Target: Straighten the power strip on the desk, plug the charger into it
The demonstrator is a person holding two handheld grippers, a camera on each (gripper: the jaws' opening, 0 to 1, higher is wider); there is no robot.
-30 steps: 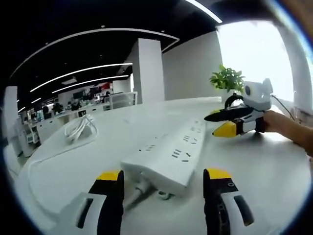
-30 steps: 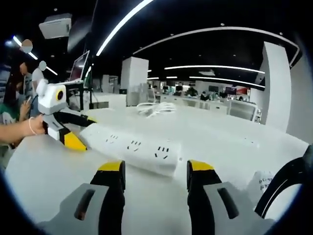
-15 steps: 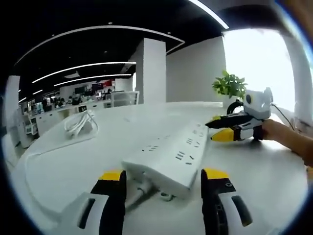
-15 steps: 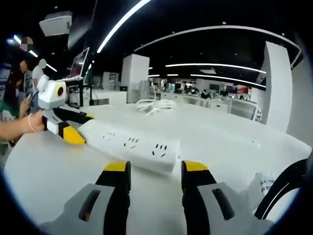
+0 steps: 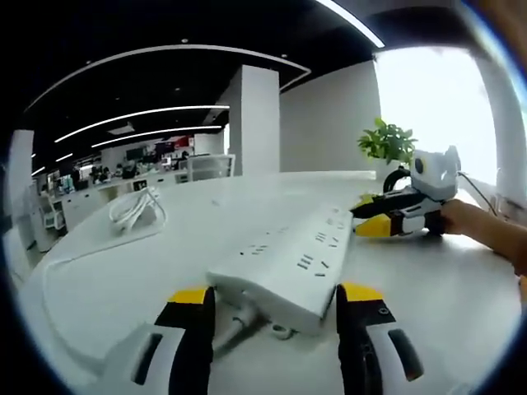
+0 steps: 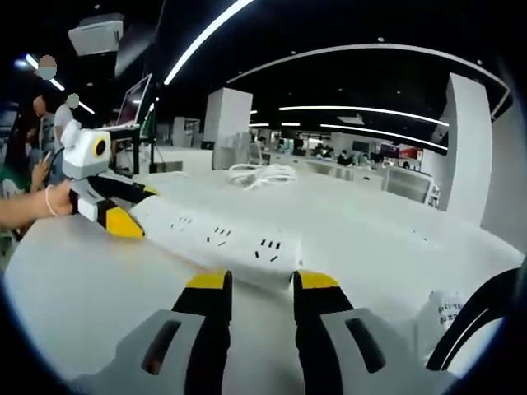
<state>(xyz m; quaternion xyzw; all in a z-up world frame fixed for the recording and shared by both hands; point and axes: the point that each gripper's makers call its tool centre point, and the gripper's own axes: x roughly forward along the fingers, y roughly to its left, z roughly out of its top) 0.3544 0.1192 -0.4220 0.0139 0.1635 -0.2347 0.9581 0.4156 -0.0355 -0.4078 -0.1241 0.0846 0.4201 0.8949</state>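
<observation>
Currently, I am bracketing the power strip (image 5: 284, 267) lying askew on the desk (image 5: 123, 280) with spread left tongs (image 5: 268, 306) and nearly-closed right tongs (image 6: 254, 284), advising even, low end pressure.

No legible text. Small dark print on the white packet (image 6: 449, 306), right of the right claw (image 6: 260, 280), is too blurred to read.
</observation>
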